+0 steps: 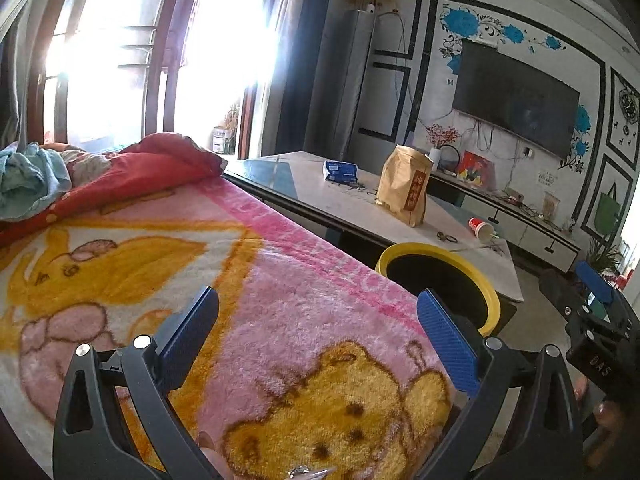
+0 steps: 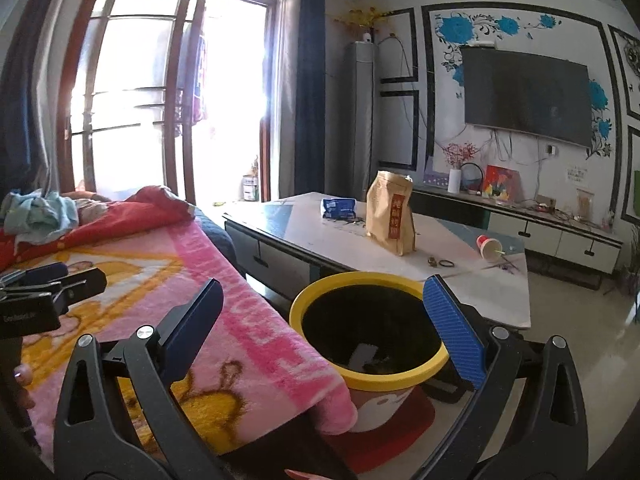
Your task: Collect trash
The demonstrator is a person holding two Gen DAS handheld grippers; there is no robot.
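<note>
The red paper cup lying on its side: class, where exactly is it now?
The red paper cup lies near the right end of the white coffee table, right of the brown paper bag, beyond the yellow-rimmed bin.

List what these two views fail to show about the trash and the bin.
- Bin contents: right wrist view, dark inside, only a pale scrap shows.
- Bin's near side: left wrist view, hidden by blanket and claw.
- Small dark items on table: too small to identify.
- Brown bag print: too blurred to read.
</note>
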